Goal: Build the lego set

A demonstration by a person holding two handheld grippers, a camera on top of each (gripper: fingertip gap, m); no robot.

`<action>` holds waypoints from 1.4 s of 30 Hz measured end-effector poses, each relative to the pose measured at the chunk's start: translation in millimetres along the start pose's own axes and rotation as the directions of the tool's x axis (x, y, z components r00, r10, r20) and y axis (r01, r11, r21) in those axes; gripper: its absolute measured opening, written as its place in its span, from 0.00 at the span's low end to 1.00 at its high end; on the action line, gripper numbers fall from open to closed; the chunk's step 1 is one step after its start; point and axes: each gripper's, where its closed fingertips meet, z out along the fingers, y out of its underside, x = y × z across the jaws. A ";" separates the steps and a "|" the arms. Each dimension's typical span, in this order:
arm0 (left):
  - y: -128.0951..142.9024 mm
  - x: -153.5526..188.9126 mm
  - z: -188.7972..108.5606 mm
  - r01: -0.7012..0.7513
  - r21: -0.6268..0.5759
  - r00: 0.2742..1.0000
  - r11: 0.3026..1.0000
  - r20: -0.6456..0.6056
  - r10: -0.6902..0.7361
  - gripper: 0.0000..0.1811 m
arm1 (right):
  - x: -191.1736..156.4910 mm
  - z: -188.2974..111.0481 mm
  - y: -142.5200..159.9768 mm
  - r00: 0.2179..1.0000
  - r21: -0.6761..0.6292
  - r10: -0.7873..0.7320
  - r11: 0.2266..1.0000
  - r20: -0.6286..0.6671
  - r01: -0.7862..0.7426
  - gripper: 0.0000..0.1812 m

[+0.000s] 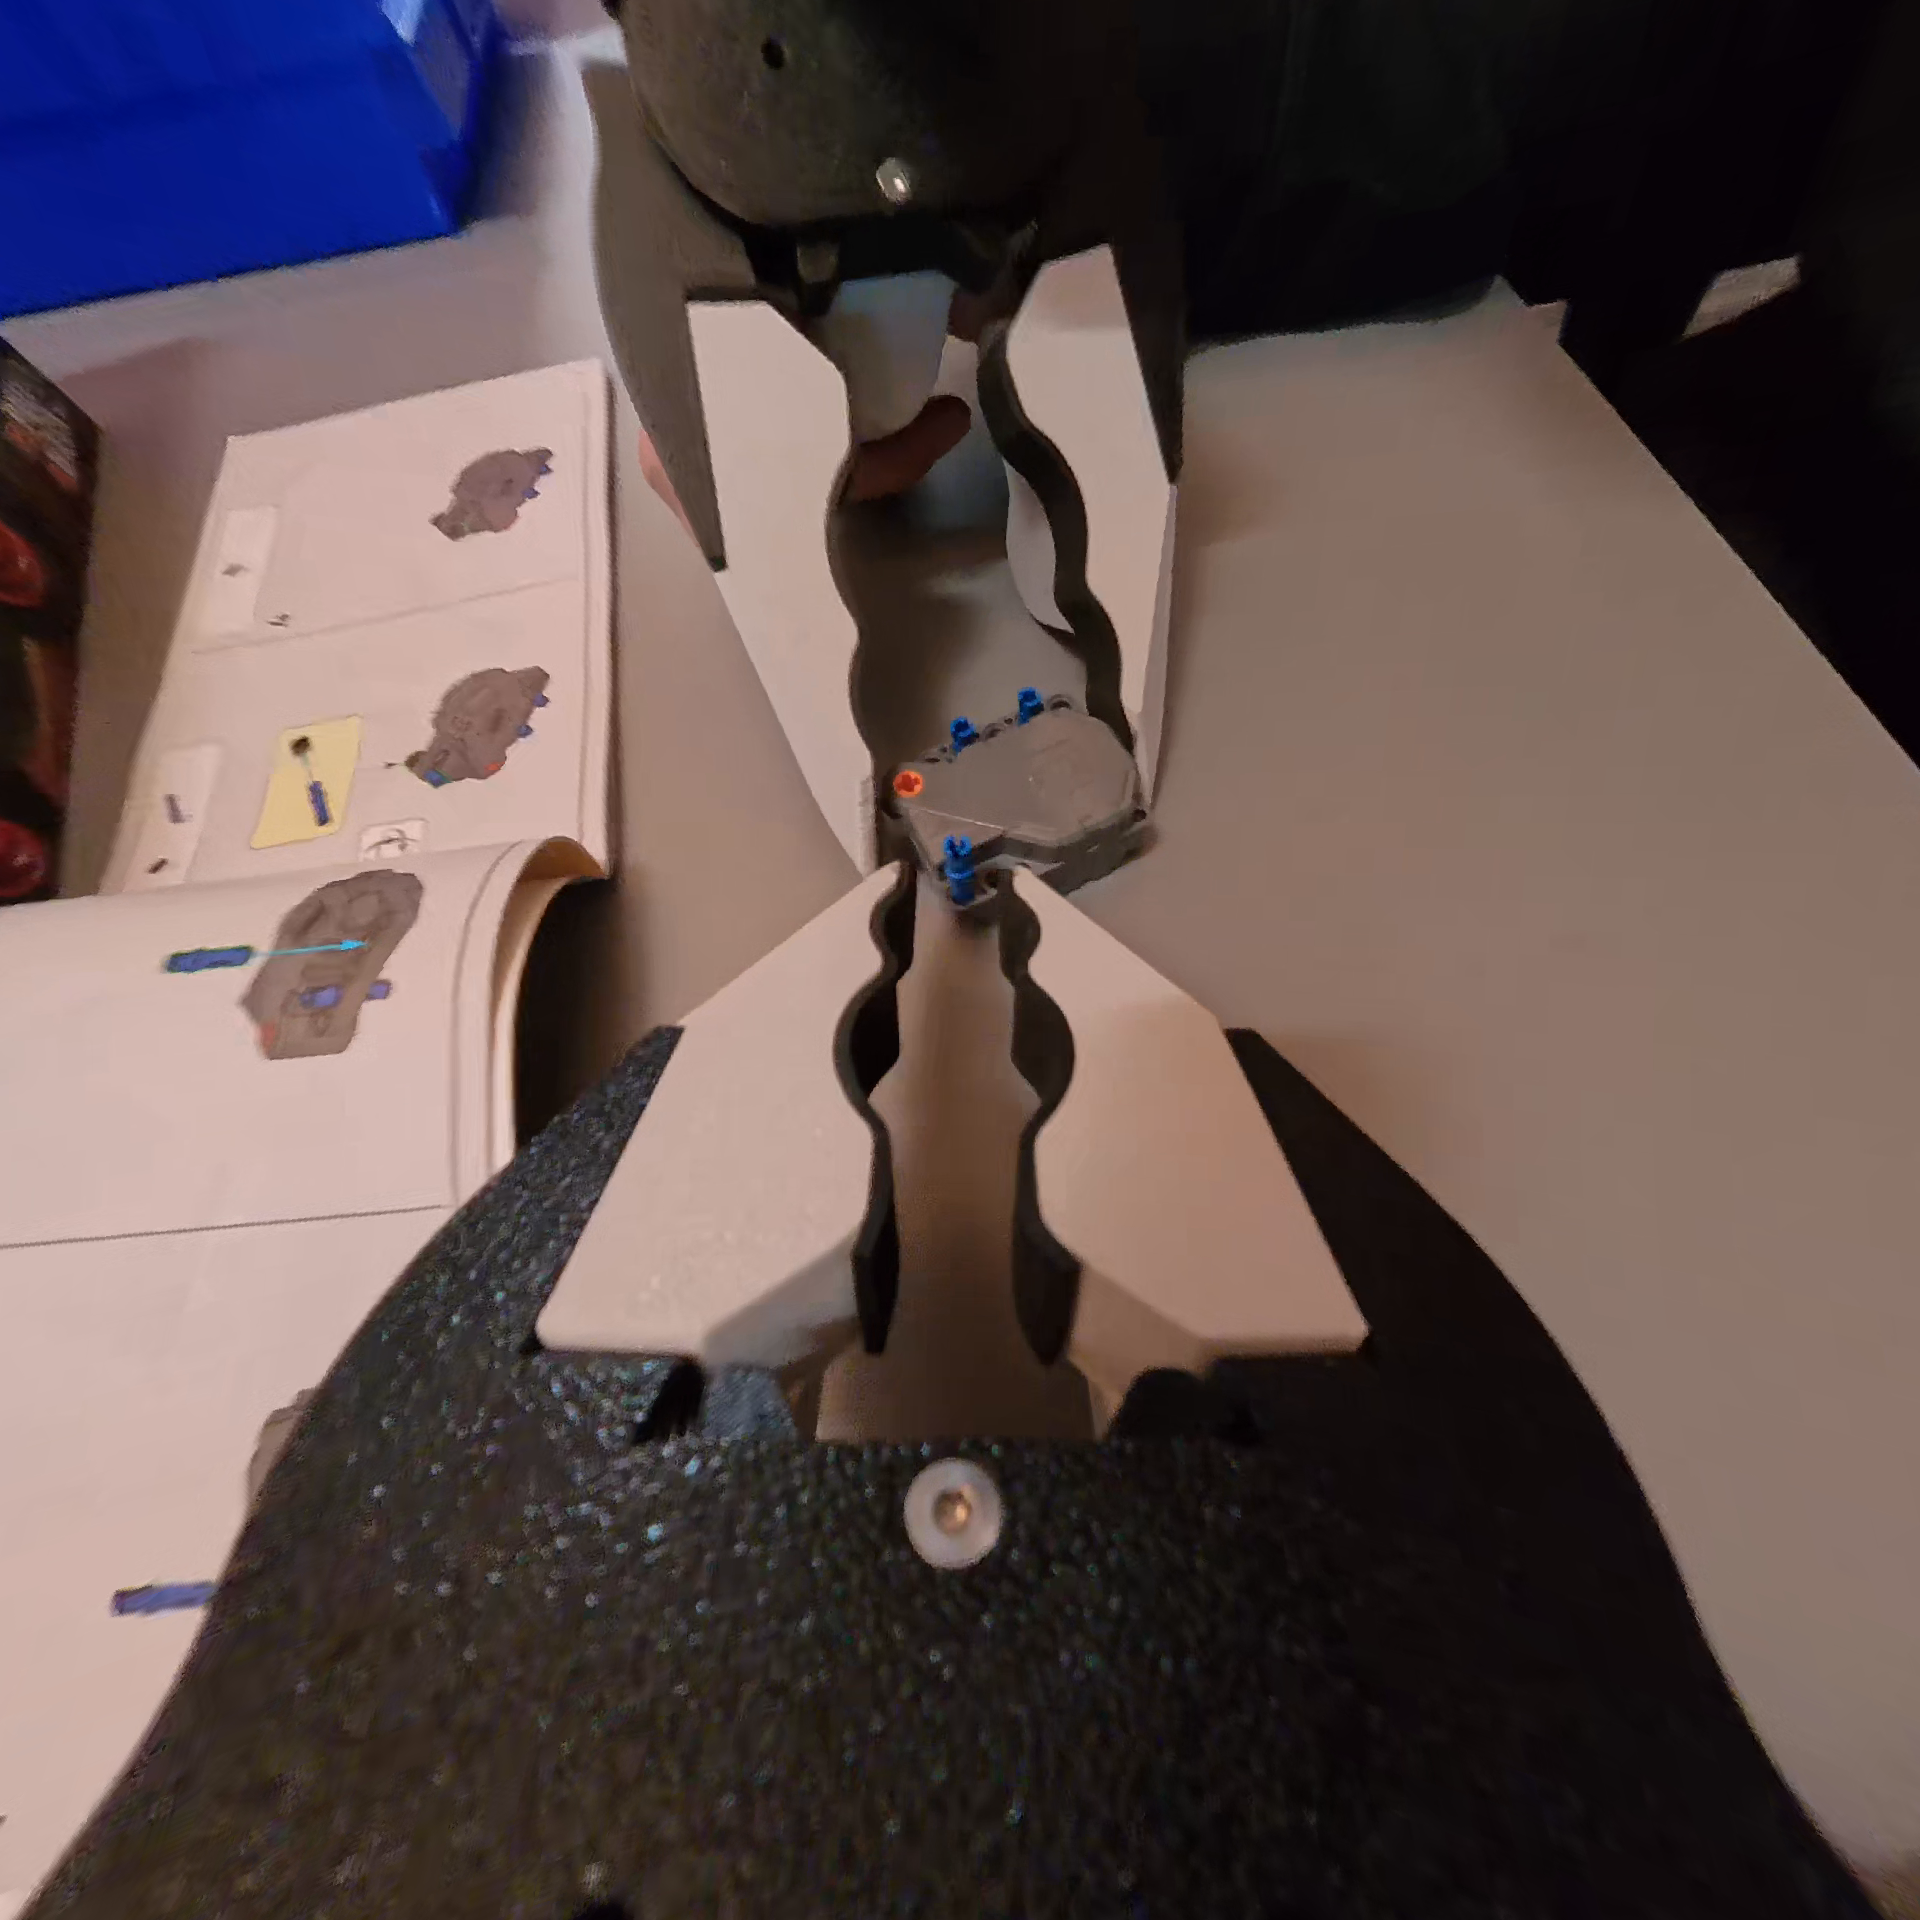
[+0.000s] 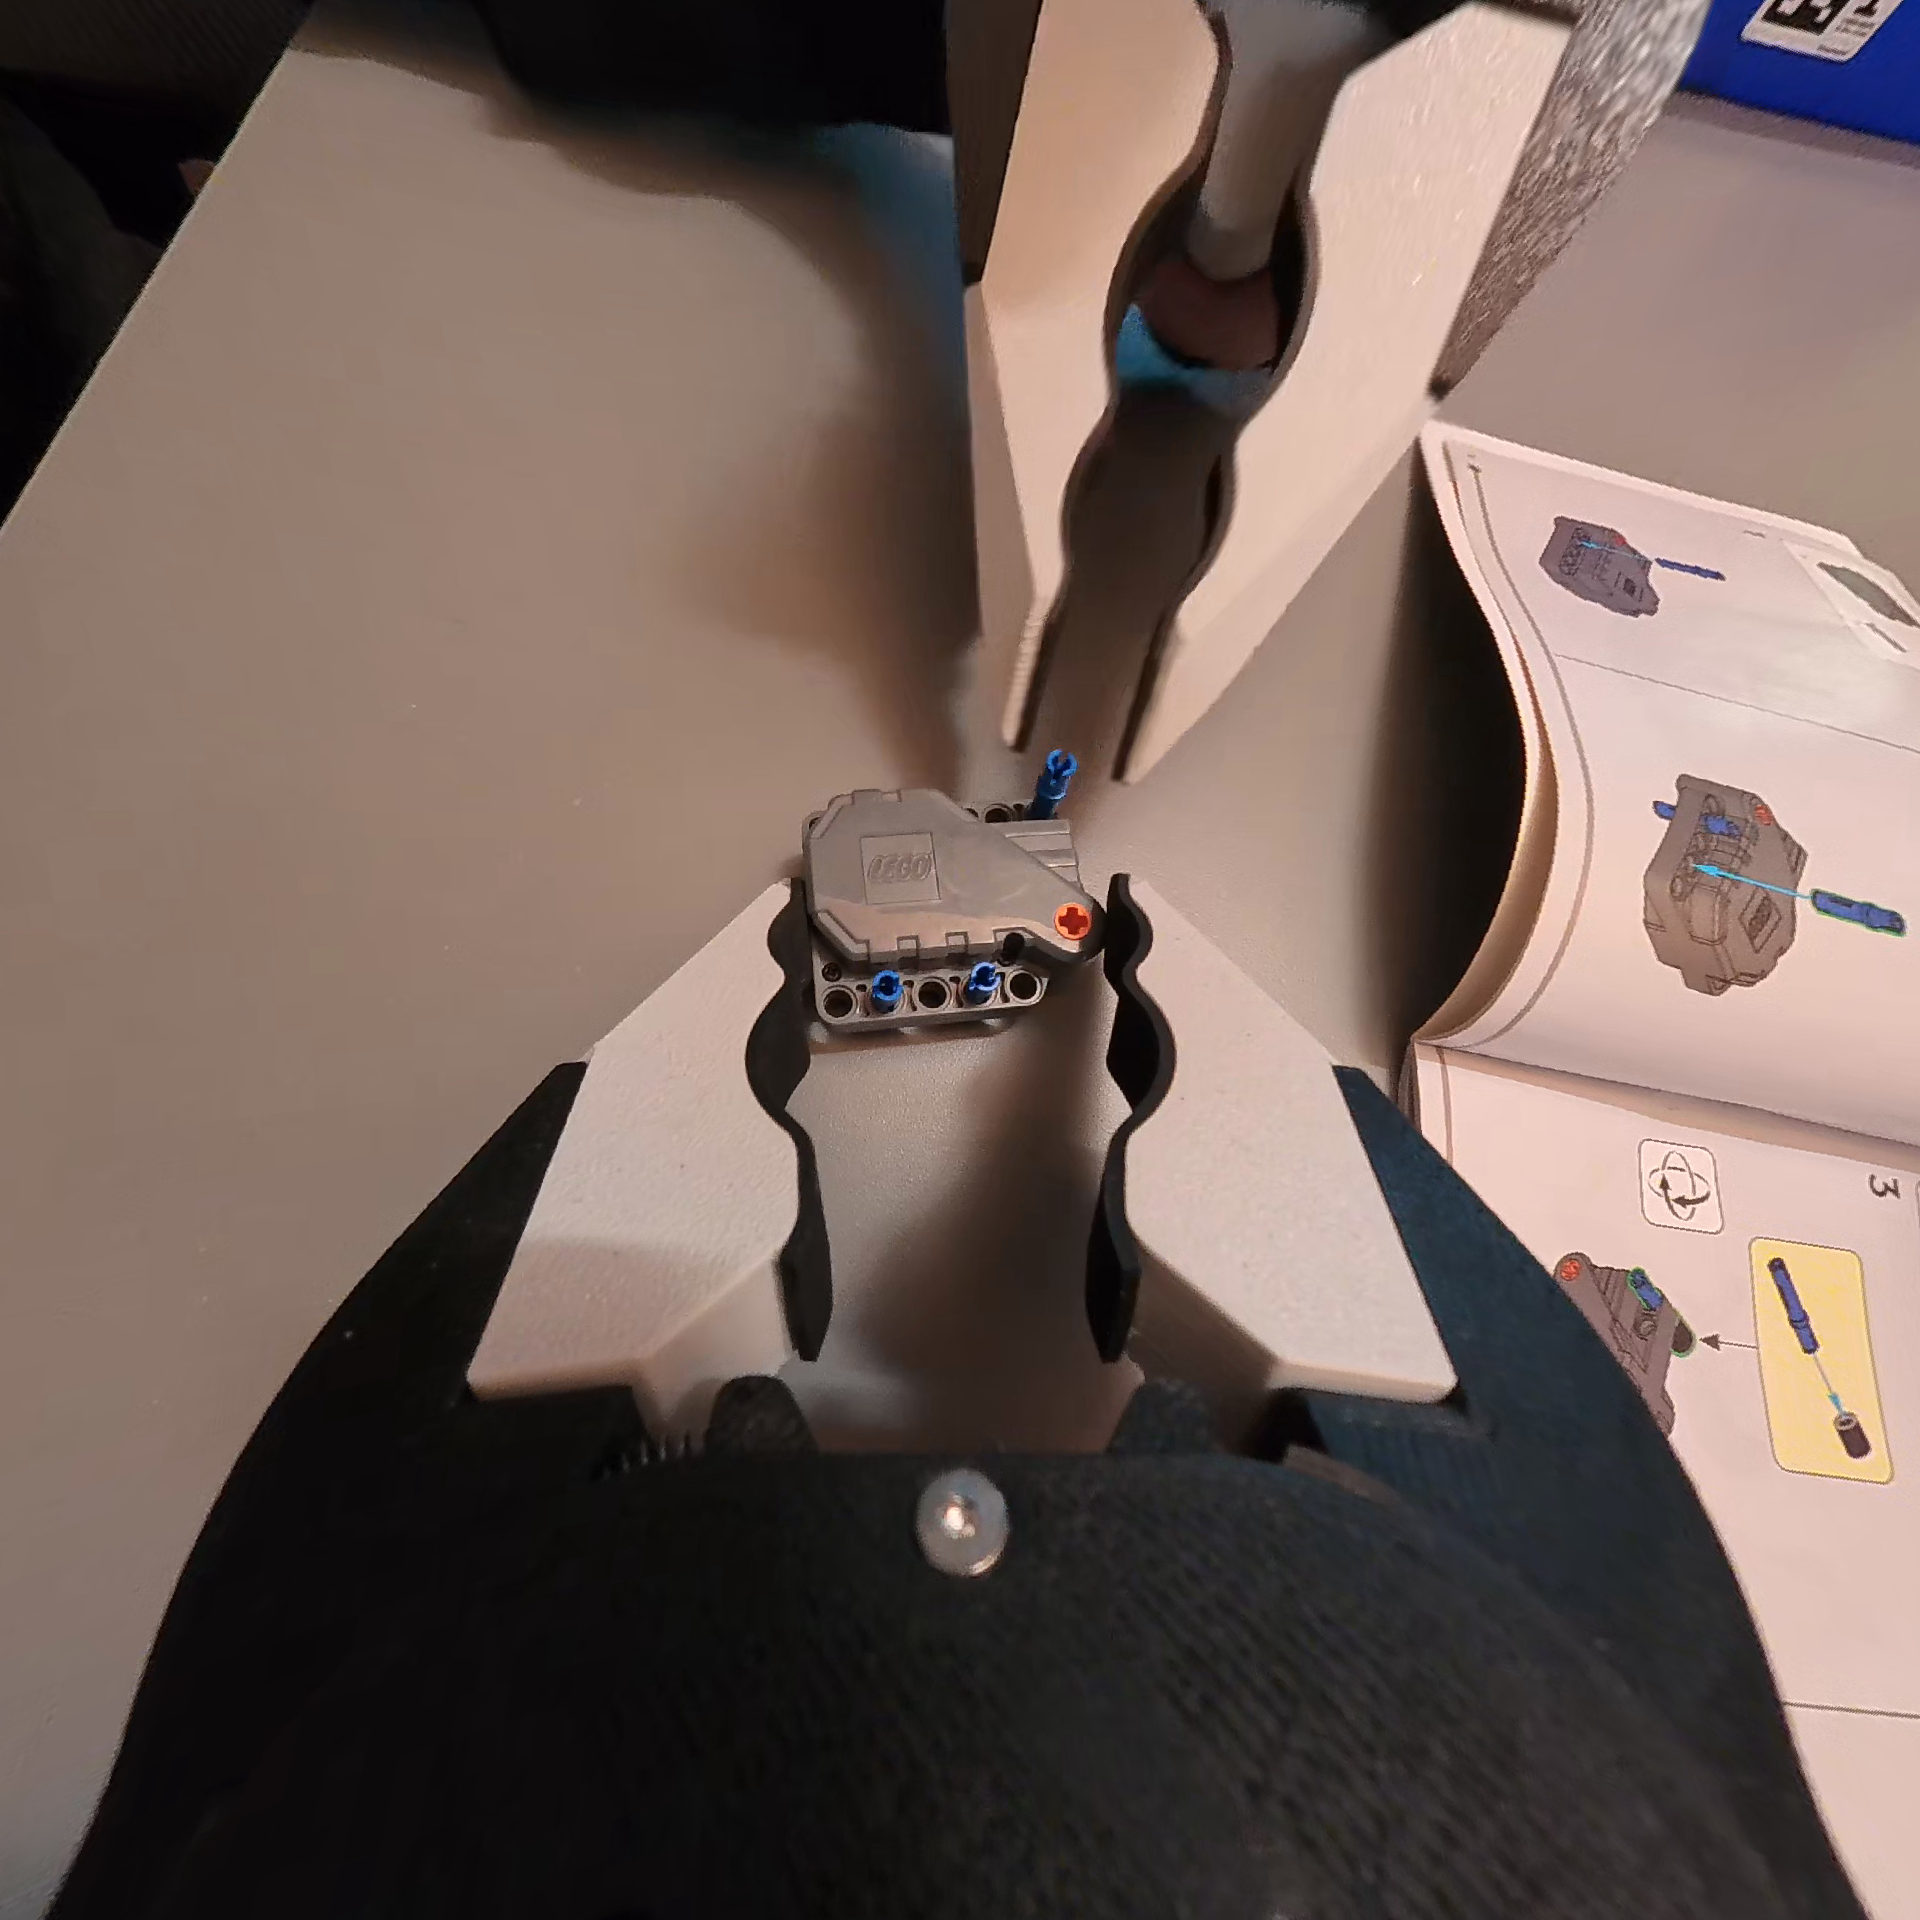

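Broadly, a pale counter point(image 2: 436, 582) is carrying everything, with an open instruction booklet point(image 2: 1683, 831) lying along one side and a blue box point(image 1: 208, 135) sitting beyond it at the far edge. Facing each other across the middle, the two tools are meeting at the lego piece. The right tool point(image 2: 951, 940) is bracketing the grey motor block point(image 2: 935, 894) with its jaws apart; one fingertip is touching the block's side, while whether the other one touches cannot be told. The left tool point(image 1: 956, 883) is hovering with its jaws nearly together, tips just beside the single blue pin point(image 1: 958, 868) that is sticking out of the block's near end. Two more blue pins point(image 2: 930, 985) are sitting in the block's row of holes, and an orange axle hole point(image 2: 1075, 921) is showing at one corner.
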 end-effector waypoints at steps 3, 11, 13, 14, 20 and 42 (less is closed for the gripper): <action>-2.0 -1.0 -1.8 -0.017 -0.026 1.000 1.000 0.016 0.017 0.03 | 0.0 0.0 0.1 1.000 0.000 0.001 1.000 0.001 -0.001 0.30; 1.5 -0.2 8.1 -0.081 -0.138 0.994 0.987 0.060 0.090 0.02 | -0.1 0.0 0.3 1.000 -0.001 0.002 1.000 0.002 -0.002 0.30; 1.6 -0.5 8.0 -0.075 -0.144 0.994 0.987 0.066 0.085 0.02 | -0.1 0.1 0.3 1.000 -0.001 0.003 1.000 0.003 -0.003 0.30; 1.8 0.5 7.8 -0.075 -0.146 0.995 0.986 0.058 0.084 0.02 | -0.6 0.0 0.2 1.000 -0.001 0.002 1.000 0.006 -0.002 0.30; 1.3 7.7 7.9 -0.229 -0.085 0.971 0.970 -0.082 0.223 0.01 | -6.2 0.7 -0.7 0.999 0.000 0.003 1.000 0.053 -0.003 0.30; 1.8 -2.1 -2.1 0.544 0.129 0.717 0.829 0.443 -0.539 0.05 | -1.3 4.2 -2.8 0.996 -0.015 0.036 0.999 -0.076 -0.037 0.30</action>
